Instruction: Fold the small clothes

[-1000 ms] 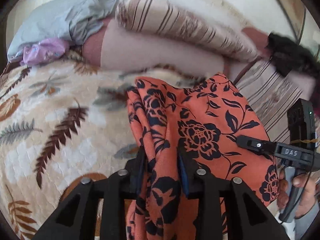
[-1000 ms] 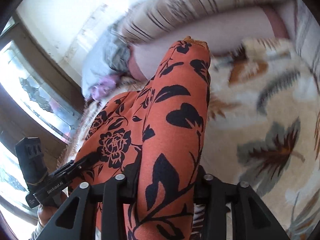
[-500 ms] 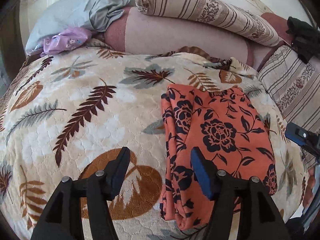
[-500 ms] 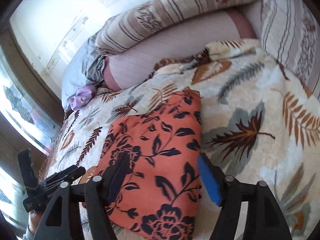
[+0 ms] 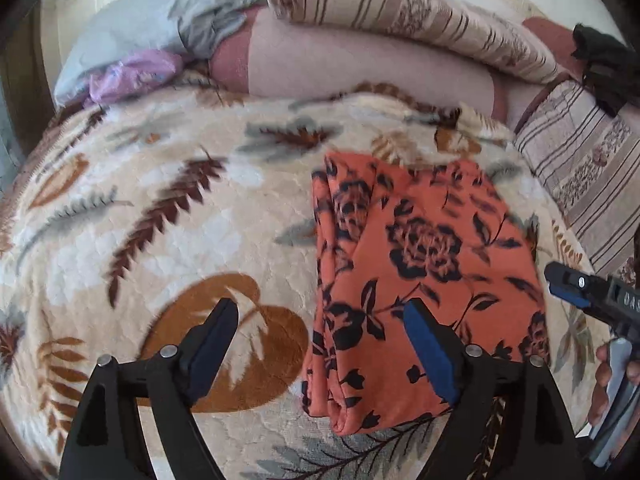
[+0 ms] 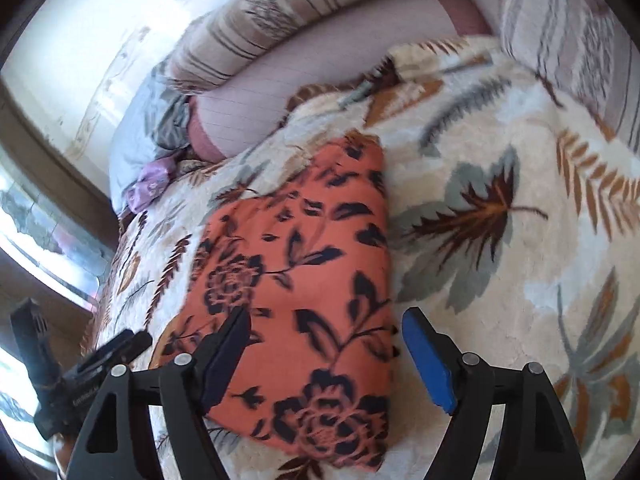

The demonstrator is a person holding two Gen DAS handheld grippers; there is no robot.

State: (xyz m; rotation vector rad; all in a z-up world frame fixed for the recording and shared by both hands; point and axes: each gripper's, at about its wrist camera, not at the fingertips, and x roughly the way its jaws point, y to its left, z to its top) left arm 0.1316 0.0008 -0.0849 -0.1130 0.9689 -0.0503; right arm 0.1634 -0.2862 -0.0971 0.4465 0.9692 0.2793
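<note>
An orange garment with black flowers [image 5: 420, 280] lies folded flat on the leaf-patterned blanket [image 5: 140, 220]. My left gripper [image 5: 320, 320] hovers over the garment's near left edge, its jaws opening wide and pressing on nothing. In the right wrist view the same garment [image 6: 304, 280] lies under my right gripper [image 6: 326, 326], whose jaws are also opening and stand apart from the cloth. The right gripper [image 5: 588, 292] shows at the right edge of the left wrist view, held by a hand. The left gripper [image 6: 100, 356] shows at the lower left of the right wrist view.
Striped pillows [image 5: 400, 16] and a pink bolster [image 5: 360, 68] line the far side of the bed. A grey cloth [image 5: 160, 28] and a small lilac garment [image 5: 136, 74] lie at the far left. A dark item [image 5: 604, 64] sits at the far right. A window [image 6: 36, 240] is on the left.
Both grippers held the garment up a second ago. They let it go; it now lies flat on the blanket. Both pairs of jaws have spread wide.
</note>
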